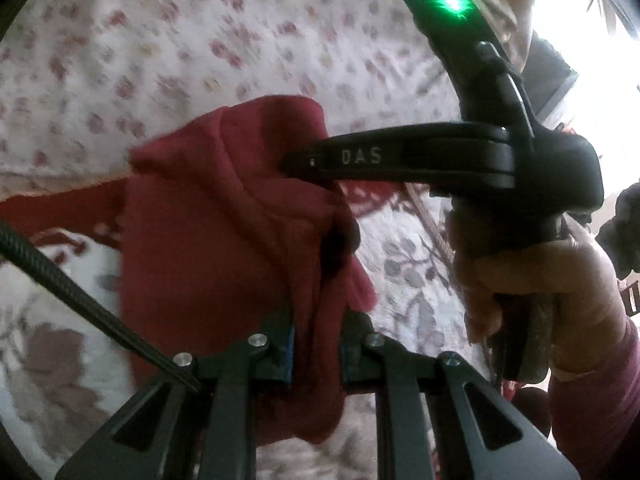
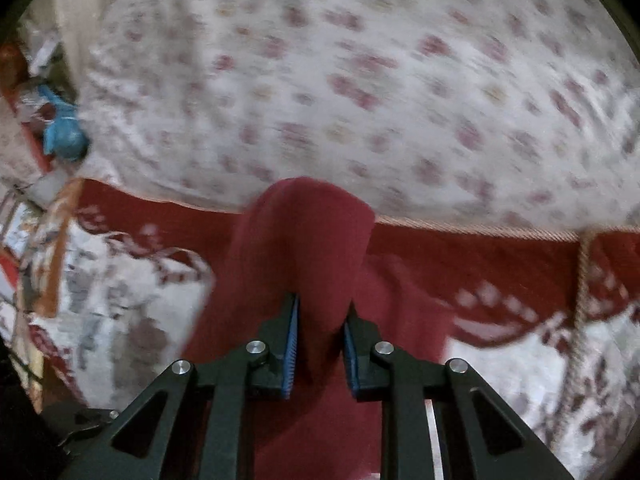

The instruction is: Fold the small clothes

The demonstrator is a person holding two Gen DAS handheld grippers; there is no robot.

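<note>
Above floral bed (image 1: 168,40): hanging red garment (image 1: 224,216) between both claws, off the sheet. Left claw (image 1: 316,344) clamping one bunched edge, right claw (image 2: 320,340) gripping another. Judging light, limp, non-slippery knit; pinching at corners or hems, not mid-cloth.

ahead: floral sheet (image 2: 360,80) lies bare | between claws: red cloth (image 1: 224,216) bunched | right of left claw (image 1: 316,350): right claw (image 1: 304,162) and hand (image 1: 532,280) block

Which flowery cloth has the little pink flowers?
The white sheet farther away, beyond the red garment. The nearer bedspread has big greyish leaves instead.
</note>
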